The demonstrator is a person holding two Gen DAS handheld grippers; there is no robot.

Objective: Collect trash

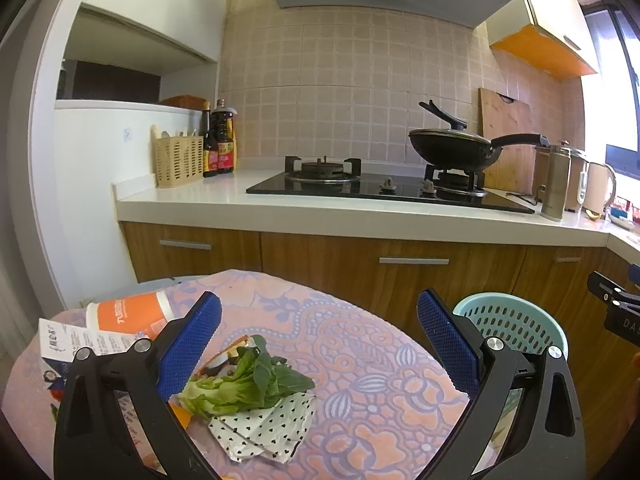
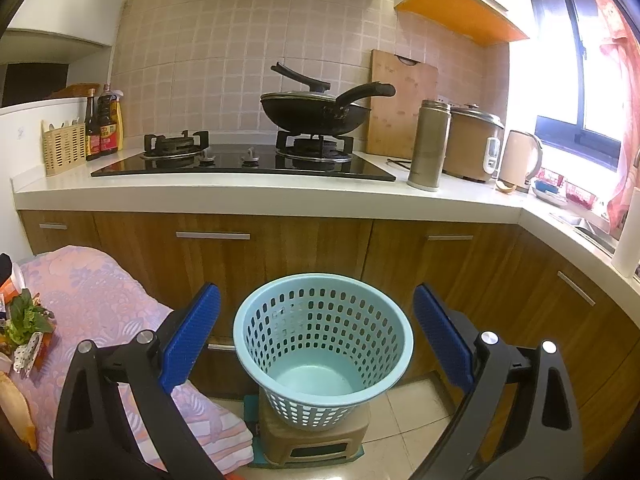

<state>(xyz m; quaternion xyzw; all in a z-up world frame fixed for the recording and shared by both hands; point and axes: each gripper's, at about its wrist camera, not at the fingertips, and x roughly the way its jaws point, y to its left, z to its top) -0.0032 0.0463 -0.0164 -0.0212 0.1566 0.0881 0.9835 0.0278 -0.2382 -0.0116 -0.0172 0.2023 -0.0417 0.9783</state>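
— Are your tongs holding anything?
— No. My left tongs (image 1: pixel 320 344) and right tongs (image 2: pixel 316 336) are both wide open.
— Where's the trash?
— The leaves (image 1: pixel 248 384) and spotted wrapper (image 1: pixel 264 432) lie on the table (image 1: pixel 380 380), near its left edge. The basket (image 2: pixel 324 344) sits on a stool (image 2: pixel 312 440).

The left tool (image 1: pixel 320 344) hangs above a table (image 1: pixel 380 380) draped in a floral cloth, its blue pads spread wide with nothing between them. Below lie leafy greens (image 1: pixel 248 384) on a dotted wrapper (image 1: pixel 264 432); an orange cup (image 1: pixel 128 312) lies on its side beside a leaflet (image 1: pixel 76 344). A pale blue basket (image 1: pixel 516 320) stands just past the table's right edge.
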